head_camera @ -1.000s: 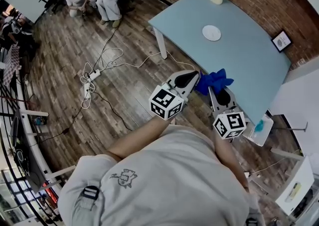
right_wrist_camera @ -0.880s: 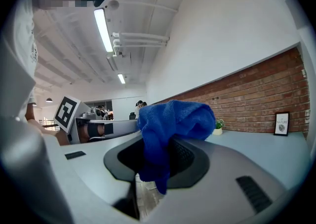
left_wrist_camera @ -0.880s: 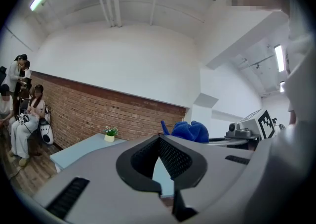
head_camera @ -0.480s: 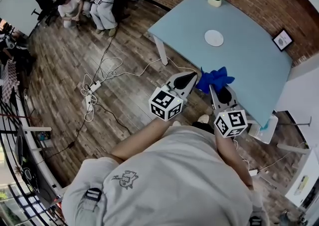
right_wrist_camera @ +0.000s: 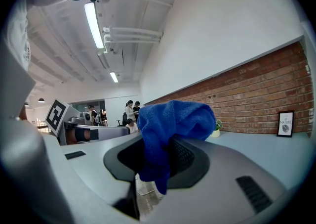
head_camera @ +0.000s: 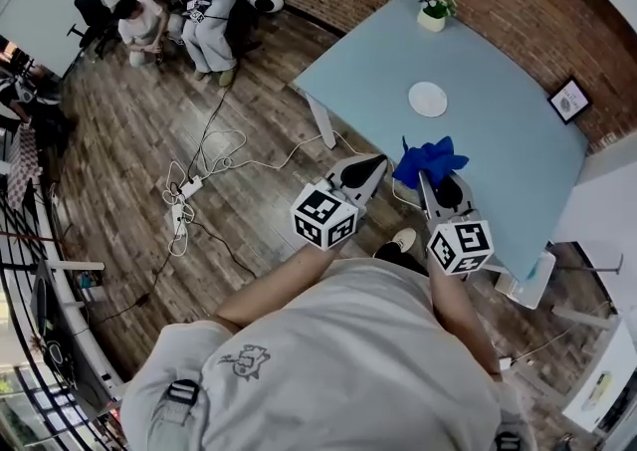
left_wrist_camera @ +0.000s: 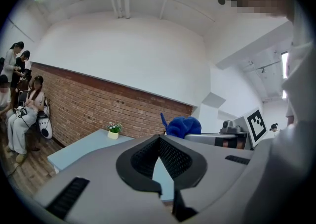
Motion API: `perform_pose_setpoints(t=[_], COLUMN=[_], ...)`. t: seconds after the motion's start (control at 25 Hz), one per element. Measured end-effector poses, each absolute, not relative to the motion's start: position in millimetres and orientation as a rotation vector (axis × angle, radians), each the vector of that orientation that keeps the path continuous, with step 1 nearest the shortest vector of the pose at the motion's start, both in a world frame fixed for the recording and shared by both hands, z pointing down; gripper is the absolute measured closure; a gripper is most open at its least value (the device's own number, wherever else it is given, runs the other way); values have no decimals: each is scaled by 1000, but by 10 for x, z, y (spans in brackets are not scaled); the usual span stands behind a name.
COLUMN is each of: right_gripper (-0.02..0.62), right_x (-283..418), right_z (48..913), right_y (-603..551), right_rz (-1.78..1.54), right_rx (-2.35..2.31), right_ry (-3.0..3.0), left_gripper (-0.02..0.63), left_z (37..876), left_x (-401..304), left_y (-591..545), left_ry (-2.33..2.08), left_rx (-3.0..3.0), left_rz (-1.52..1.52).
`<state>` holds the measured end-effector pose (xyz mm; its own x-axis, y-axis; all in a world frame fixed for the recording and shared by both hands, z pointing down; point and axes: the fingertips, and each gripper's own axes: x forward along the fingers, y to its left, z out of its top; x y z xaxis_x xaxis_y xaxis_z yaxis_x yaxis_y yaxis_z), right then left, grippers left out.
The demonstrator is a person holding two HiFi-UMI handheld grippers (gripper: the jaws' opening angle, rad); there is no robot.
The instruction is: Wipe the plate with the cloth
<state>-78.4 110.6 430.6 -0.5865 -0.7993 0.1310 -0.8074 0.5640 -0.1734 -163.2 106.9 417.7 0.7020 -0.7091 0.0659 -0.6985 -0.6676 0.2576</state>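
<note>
One person stands by the single pale-blue table point(head_camera: 503, 145) with two grippers. The left gripper point(left_wrist_camera: 159, 141) has its jaws pressed together on nothing. The right gripper point(head_camera: 434, 185) is clamped on the one blue cloth point(head_camera: 428, 157). One white plate point(head_camera: 427, 99) lies mid-table, well apart from both, and one potted plant point(head_camera: 433, 9) stands at the far edge.

Left forearm point(head_camera: 271, 287) and right forearm point(head_camera: 450, 302) reach forward from the torso, side by side. Left tongs point(head_camera: 372, 166) point level, jaws closed together and empty. Right tongs point(head_camera: 429, 178) appear tilted slightly downward, jaws clamped on the blue cloth point(head_camera: 428, 156).
</note>
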Motion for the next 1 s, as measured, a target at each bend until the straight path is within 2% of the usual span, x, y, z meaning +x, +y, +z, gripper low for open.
perform_pose_setpoints(t=[0.4, 0.8, 1.0], right_gripper=[502, 502, 502], right_x=[-355, 329, 502], right_z=[4318, 4334, 4429], right_y=[106, -695, -1070], right_rz=[325, 294, 312], right_rx=[1373, 1332, 1350], right_ry=[-2761, -2734, -2715], left_gripper=[600, 600, 600], left_z=[4203, 4170, 4321], left_x=[-1254, -506, -428], left_y=[77, -873, -1290], left_ry=[-1145, -1140, -1143], left_rx=[2618, 2600, 2566], left_rz=[-84, -103, -52])
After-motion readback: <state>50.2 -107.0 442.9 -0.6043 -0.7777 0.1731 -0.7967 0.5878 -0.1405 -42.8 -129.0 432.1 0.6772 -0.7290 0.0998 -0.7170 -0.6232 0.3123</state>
